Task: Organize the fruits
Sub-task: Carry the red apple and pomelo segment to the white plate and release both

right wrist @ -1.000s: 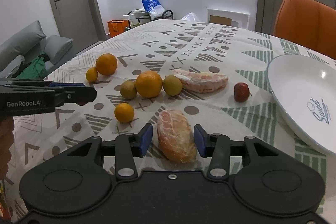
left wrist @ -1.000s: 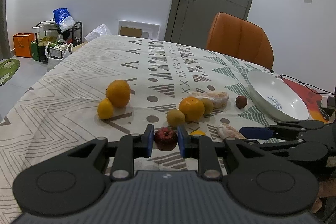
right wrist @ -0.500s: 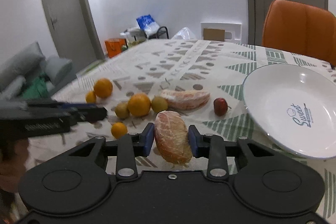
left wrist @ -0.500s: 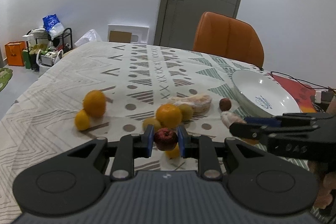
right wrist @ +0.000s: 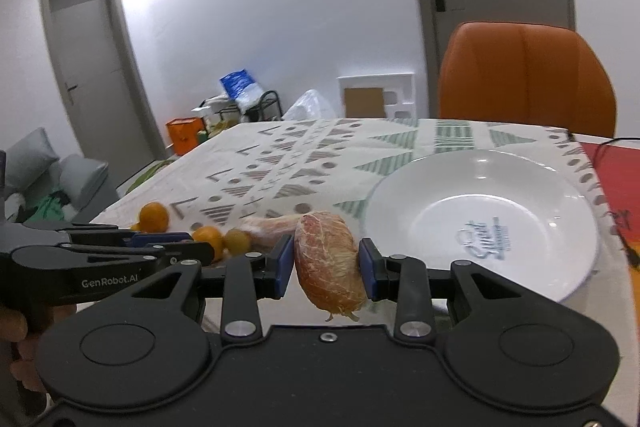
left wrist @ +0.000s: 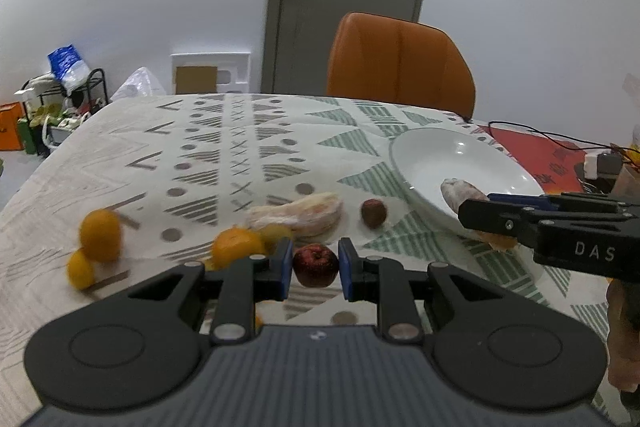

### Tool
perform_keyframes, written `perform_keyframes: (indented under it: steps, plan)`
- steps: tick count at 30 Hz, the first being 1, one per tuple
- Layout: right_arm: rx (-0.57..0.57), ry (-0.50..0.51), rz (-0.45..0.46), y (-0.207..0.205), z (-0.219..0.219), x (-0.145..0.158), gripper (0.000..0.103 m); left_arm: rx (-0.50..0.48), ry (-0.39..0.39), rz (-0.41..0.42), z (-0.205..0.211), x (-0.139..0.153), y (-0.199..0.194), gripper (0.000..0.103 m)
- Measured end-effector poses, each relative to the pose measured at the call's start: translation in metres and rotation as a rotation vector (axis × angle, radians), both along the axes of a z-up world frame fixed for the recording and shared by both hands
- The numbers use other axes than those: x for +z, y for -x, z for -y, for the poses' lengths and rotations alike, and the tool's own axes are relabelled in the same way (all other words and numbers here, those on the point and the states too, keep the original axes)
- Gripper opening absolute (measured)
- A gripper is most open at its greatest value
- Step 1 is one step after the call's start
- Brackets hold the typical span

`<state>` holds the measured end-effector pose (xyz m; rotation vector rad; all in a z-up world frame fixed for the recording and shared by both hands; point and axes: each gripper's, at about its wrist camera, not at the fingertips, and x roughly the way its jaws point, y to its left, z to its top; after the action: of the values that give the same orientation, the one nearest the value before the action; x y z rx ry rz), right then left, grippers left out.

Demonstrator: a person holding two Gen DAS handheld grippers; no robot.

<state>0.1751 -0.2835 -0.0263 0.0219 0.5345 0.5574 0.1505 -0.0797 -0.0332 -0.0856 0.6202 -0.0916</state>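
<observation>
My left gripper (left wrist: 314, 268) is shut on a small red apple (left wrist: 316, 264) and holds it above the tablecloth. My right gripper (right wrist: 325, 264) is shut on a peeled pomelo segment (right wrist: 328, 259), lifted just left of the white plate (right wrist: 520, 187); from the left wrist view the segment (left wrist: 460, 191) hangs over the plate's near rim (left wrist: 412, 187). On the cloth lie a second pomelo segment (left wrist: 298, 213), a small dark red fruit (left wrist: 374, 213), oranges (left wrist: 236, 247) (left wrist: 100, 235), a lemon (left wrist: 80, 270) and a green fruit (left wrist: 274, 234).
An orange chair (left wrist: 400, 61) stands at the table's far side. A red mat (left wrist: 548, 155) with cables and a white adapter (left wrist: 600, 165) lies right of the plate. Shelving and bags (left wrist: 56, 99) sit on the floor at the left.
Both grippers have risen and moved right toward the plate. The right gripper closed on the pomelo segment and lifted it off the cloth. The left still holds the apple.
</observation>
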Motion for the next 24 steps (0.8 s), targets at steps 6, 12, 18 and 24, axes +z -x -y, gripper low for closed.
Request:
perform_keyframes:
  steps: [6,12,18,24]
  plan:
    - [-0.064,-0.015,0.000,-0.009,0.024,-0.002,0.033,-0.040,-0.014,0.002,0.023,0.004,-0.016,0.022]
    - [-0.117,-0.015,-0.010,-0.018,0.043,-0.005,0.033,-0.072,-0.027,0.004,0.044,0.007,-0.033,0.022]
    - [-0.170,-0.018,-0.019,-0.024,0.064,-0.007,0.033,-0.119,-0.040,0.000,0.068,0.010,-0.048,0.022]
    - [-0.224,-0.023,-0.038,-0.031,0.082,-0.009,0.033,-0.159,-0.046,-0.010,0.092,0.008,-0.065,0.022]
